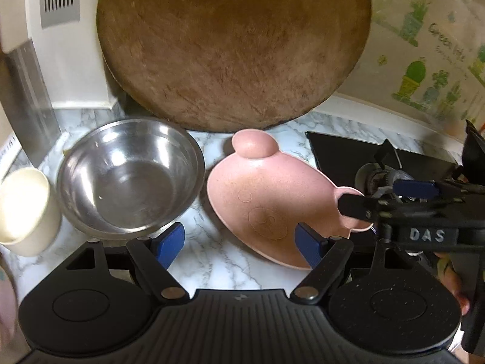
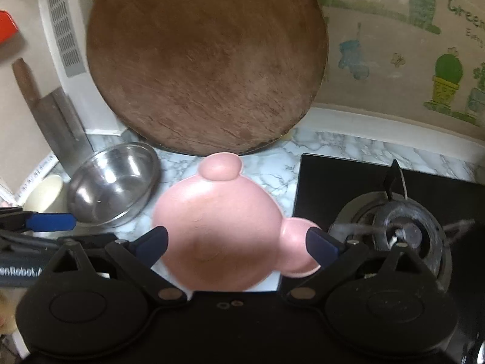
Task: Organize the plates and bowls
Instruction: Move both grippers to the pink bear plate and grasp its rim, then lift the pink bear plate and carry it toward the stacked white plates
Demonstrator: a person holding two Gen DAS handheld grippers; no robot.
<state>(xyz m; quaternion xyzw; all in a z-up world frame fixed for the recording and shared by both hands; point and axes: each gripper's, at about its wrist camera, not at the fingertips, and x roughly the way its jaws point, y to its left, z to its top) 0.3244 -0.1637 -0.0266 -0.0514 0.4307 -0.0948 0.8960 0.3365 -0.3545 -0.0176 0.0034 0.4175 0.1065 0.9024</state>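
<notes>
A round wooden board (image 1: 233, 48) leans against the far wall, its lower edge just behind the steel bowl (image 1: 130, 176) and the pink plate (image 1: 272, 200). The bowl is empty; a cream cup (image 1: 25, 209) stands at its left. The plate, also empty, lies on the marble counter (image 1: 209, 251) between bowl and stove (image 2: 394, 212). The left gripper (image 1: 239, 245) is released over bare counter. The right gripper (image 2: 239, 242) is released, straddling the plate's near right ear.
</notes>
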